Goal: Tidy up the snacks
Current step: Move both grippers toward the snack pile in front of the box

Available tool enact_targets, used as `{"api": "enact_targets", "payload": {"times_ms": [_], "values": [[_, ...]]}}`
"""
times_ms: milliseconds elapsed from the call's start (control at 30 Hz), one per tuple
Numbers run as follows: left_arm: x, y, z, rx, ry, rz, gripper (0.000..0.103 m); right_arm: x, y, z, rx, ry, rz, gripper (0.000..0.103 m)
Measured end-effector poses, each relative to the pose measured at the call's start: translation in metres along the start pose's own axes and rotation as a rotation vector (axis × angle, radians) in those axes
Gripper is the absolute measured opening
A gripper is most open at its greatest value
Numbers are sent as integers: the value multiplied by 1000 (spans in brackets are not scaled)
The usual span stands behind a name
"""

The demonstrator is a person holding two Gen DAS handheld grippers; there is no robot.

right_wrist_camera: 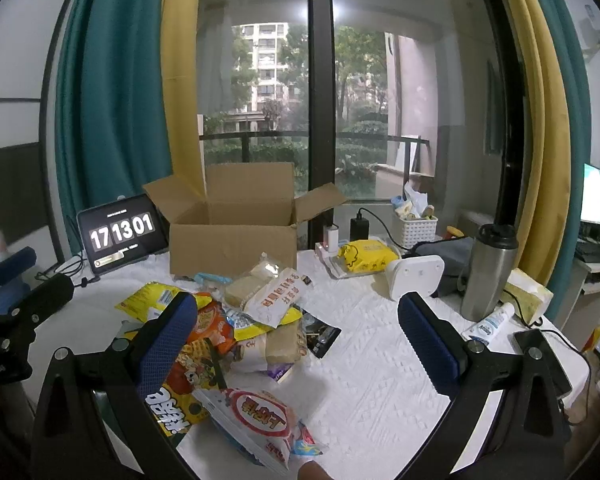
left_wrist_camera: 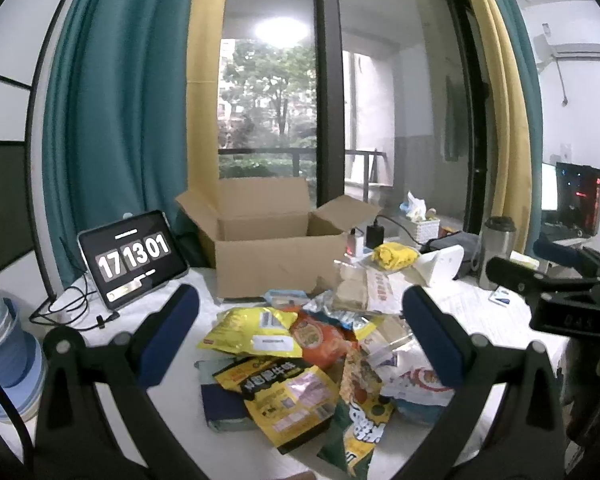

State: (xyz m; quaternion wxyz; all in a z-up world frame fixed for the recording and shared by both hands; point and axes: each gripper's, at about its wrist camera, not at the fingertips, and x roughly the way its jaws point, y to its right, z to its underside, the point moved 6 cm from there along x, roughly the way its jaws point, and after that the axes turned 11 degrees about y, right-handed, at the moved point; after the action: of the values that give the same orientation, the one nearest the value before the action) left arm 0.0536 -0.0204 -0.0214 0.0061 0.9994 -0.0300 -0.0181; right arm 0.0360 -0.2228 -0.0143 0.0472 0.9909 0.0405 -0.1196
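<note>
Snacks [left_wrist_camera: 300, 344] are lying in a loose heap on the near part of the white surface [right_wrist_camera: 372, 344], none of them sorted yet as far as the views show. Just beyond the heap, the cardboard box [left_wrist_camera: 268, 256] is standing open, its visible interior bare. Both the left hand-held gripper [left_wrist_camera: 300, 320] and the right hand-held gripper [right_wrist_camera: 296, 328] are hovering with jaws wide apart, gripping nothing, so nearly everything is waiting to be done.
</note>
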Motion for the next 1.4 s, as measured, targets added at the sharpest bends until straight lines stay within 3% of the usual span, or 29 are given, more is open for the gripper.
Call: {"api": "enact_targets", "payload": {"times_ms": [667, 1167, 1400], "values": [[6, 7, 16, 3, -50, 35, 103, 1, 3, 5, 5, -17, 8, 103], [12, 17, 40, 7, -122, 85, 102, 12, 7, 24, 8, -79, 23, 103], [21, 21, 61, 5, -197, 101, 102, 16, 5, 35, -3, -111, 11, 103]]}}
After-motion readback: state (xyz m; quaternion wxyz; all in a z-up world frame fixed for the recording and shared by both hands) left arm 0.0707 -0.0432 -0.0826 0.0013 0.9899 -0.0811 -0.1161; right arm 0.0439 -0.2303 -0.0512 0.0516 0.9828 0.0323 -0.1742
